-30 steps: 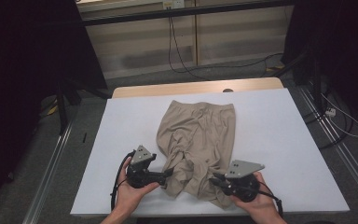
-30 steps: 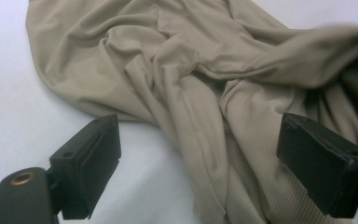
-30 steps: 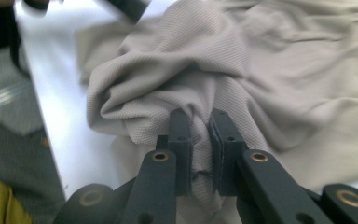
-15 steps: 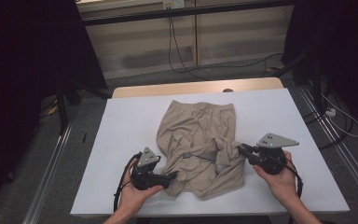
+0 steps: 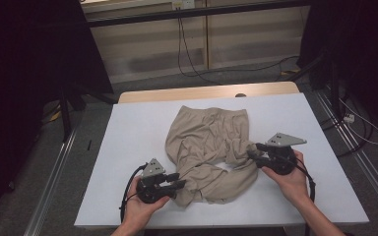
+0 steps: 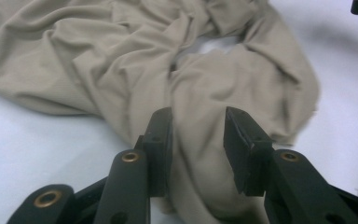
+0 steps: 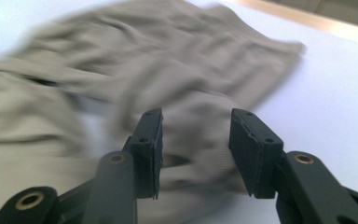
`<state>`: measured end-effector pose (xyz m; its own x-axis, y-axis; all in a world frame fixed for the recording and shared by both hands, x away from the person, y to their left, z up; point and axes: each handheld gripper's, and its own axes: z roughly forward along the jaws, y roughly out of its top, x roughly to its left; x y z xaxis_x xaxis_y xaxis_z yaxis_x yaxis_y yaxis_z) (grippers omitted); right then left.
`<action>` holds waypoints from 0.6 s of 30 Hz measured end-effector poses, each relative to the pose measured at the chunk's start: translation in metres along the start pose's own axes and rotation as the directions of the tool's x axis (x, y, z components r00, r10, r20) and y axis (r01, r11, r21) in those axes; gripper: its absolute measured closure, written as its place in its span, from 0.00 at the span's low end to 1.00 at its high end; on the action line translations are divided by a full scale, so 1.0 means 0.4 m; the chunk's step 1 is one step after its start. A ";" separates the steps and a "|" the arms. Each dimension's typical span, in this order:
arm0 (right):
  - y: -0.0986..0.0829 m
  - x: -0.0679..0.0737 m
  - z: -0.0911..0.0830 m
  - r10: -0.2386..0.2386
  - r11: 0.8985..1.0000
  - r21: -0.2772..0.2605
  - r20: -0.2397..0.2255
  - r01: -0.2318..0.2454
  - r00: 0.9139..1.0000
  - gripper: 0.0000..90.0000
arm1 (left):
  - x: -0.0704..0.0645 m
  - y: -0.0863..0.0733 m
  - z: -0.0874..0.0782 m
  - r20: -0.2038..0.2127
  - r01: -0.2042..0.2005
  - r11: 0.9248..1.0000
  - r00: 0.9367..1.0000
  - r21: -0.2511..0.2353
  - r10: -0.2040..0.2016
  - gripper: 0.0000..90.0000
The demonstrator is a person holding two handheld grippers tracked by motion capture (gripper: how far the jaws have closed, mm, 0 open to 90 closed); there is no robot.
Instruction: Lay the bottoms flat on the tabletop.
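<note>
The left gripper (image 5: 179, 180), gripped low from below, points right, its jaws spread around a fold of the beige garment (image 5: 209, 147). That garment runs lengthwise away from it. The right gripper (image 5: 252, 151) points left, jaws spread, fabric between them.

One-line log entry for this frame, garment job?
item: beige garment, crumpled on white table | left gripper: open, cloth between jaws | right gripper: open, at garment's edge

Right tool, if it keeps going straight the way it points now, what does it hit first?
Most likely the beige garment: the right tool stands open with a bunched fold of the cloth straight ahead between its jaws. How close it is cannot be told, since that view is blurred.
</note>
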<state>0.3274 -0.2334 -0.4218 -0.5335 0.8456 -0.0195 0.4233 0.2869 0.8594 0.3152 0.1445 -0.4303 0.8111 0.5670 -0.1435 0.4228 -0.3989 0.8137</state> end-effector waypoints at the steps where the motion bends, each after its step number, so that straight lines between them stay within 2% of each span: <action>1: -0.002 0.020 -0.011 -0.007 1.000 -0.008 -0.033 0.007 0.999 0.61 | -0.002 0.001 -0.001 0.000 -0.018 1.000 1.000 0.006 0.018 0.70; 3: -0.011 0.067 -0.020 -0.031 0.999 0.001 -0.131 0.032 0.991 0.62 | -0.007 0.000 0.004 0.000 -0.020 1.000 1.000 0.016 0.020 0.62; 4: -0.013 0.086 -0.019 -0.039 0.999 0.008 -0.163 0.041 0.986 0.62 | -0.009 -0.001 0.010 0.004 -0.029 0.999 1.000 0.028 0.028 0.58; 6: -0.015 0.141 -0.009 -0.080 0.996 0.023 -0.247 0.089 0.966 0.56 | -0.016 -0.004 0.026 0.009 -0.048 0.997 0.999 0.053 0.047 0.52; 7: -0.014 0.173 0.000 -0.106 0.992 0.033 -0.290 0.121 0.951 0.51 | -0.019 -0.005 0.033 0.015 -0.056 0.996 0.998 0.067 0.055 0.49; 8: -0.015 0.195 0.009 -0.117 0.990 0.037 -0.320 0.136 0.940 0.46 | -0.022 -0.005 0.038 0.013 -0.064 0.995 0.998 0.072 0.063 0.48; 10: -0.024 0.230 0.026 -0.144 0.983 0.056 -0.364 0.175 0.920 0.44 | -0.026 -0.005 0.050 0.005 -0.095 0.990 0.995 0.100 0.095 0.45; 11: -0.030 0.247 0.038 -0.167 0.974 0.081 -0.364 0.210 0.916 0.40 | -0.028 -0.005 0.058 -0.015 -0.110 0.987 0.993 0.116 0.113 0.45; 12: -0.038 0.261 0.053 -0.188 0.963 0.116 -0.352 0.242 0.917 0.42 | -0.027 -0.006 0.062 -0.024 -0.112 0.986 0.993 0.124 0.116 0.46; 13: -0.042 0.263 0.059 -0.197 0.960 0.125 -0.337 0.252 0.920 0.58 | -0.023 -0.005 0.063 -0.030 -0.107 0.986 0.993 0.130 0.111 0.50; 14: -0.043 0.256 0.061 -0.198 0.961 0.126 -0.311 0.247 0.930 0.76 | -0.021 -0.005 0.062 -0.025 -0.090 0.988 0.995 0.122 0.093 0.64; 15: -0.041 0.244 0.058 -0.177 0.968 0.115 -0.311 0.222 0.934 0.85 | -0.016 -0.003 0.058 -0.020 -0.083 0.990 0.996 0.110 0.086 0.74; 16: -0.036 0.224 0.051 -0.140 0.979 0.096 -0.317 0.179 0.938 0.93 | -0.013 -0.001 0.053 -0.023 -0.067 0.993 0.997 0.098 0.070 0.80; 18: -0.026 0.182 0.029 -0.117 0.989 0.057 -0.255 0.135 0.960 0.96 | -0.003 0.000 0.043 -0.028 -0.044 0.996 0.999 0.077 0.046 0.88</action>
<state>0.2926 -0.1695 -0.4382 -0.7481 0.6635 0.0112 0.3881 0.4237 0.8185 0.3213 0.1315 -0.4397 0.8179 0.5683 -0.0899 0.4171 -0.4779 0.7731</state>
